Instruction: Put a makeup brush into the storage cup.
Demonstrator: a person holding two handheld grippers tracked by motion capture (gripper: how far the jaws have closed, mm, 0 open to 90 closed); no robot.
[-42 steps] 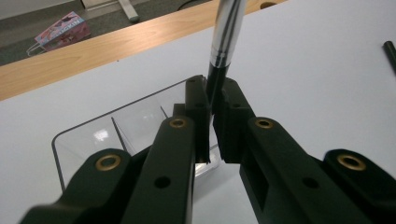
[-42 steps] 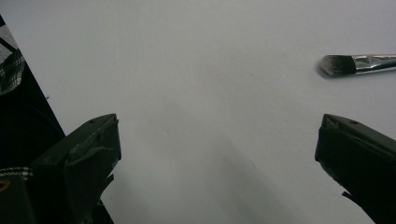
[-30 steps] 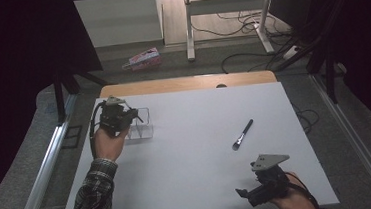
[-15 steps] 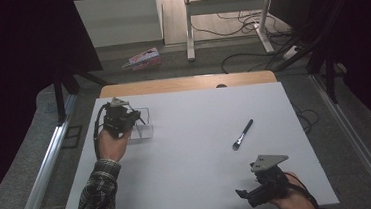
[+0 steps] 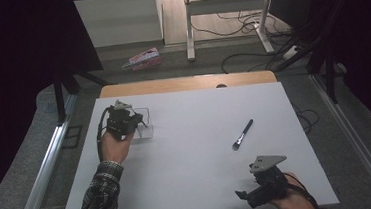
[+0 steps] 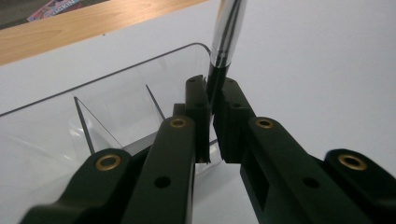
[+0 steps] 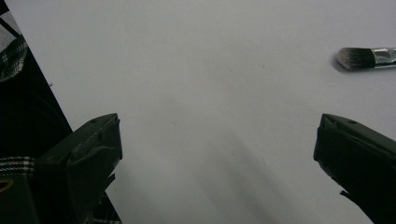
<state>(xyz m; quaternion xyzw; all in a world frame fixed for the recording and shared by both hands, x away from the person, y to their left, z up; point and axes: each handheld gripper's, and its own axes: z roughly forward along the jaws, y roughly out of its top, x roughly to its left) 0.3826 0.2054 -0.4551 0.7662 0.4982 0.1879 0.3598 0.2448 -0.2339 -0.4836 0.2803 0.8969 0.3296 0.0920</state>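
Observation:
My left gripper [image 5: 138, 121] hovers over a clear divided organizer [image 5: 148, 132] at the table's far left. In the left gripper view its jaws [image 6: 212, 86] are shut on a slim stick with a black lower part and a chrome upper part [image 6: 227, 28], which stands up above the clear organizer [image 6: 93, 93]. A black-handled makeup brush [image 5: 242, 134] lies flat on the white tabletop, right of centre. My right gripper [image 5: 244, 197] rests near the front right edge, open with nothing between its jaws [image 7: 217, 140]. The brush head [image 7: 359, 57] lies far off at the upper right of that view.
The white tabletop [image 5: 205, 183] has a wooden strip [image 5: 187, 83] along its far edge. Metal rails [image 5: 48, 165] run along both sides. On the floor beyond lie a pink package [image 5: 142, 58], desk legs and cables [image 5: 247, 27].
My left gripper has edged slightly to the right over the organizer, still holding the stick. The right gripper and the brush have not moved.

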